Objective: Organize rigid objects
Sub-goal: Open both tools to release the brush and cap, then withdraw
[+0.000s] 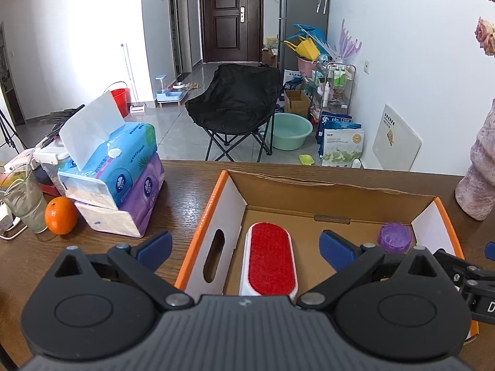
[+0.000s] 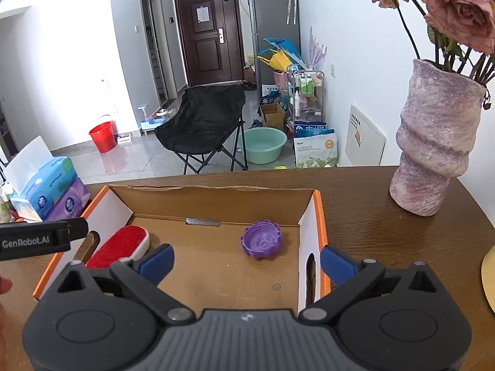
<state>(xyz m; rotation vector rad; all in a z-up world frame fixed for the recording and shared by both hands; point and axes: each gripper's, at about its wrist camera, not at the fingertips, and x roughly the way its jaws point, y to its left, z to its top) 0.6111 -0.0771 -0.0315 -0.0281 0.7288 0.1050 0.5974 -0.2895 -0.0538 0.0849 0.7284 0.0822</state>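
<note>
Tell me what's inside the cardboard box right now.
Inside the cardboard box: a red lint brush at its left side and a purple cap toward the right. The near floor is hidden behind both open tongs.

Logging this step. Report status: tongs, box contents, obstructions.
Left tongs open, empty, over the red brush in the cardboard box. Right tongs open, empty. Purple lid inside box. Nothing blocking.

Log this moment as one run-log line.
left gripper: open, empty | right gripper: open, empty | brush, purple cap: in box
</note>
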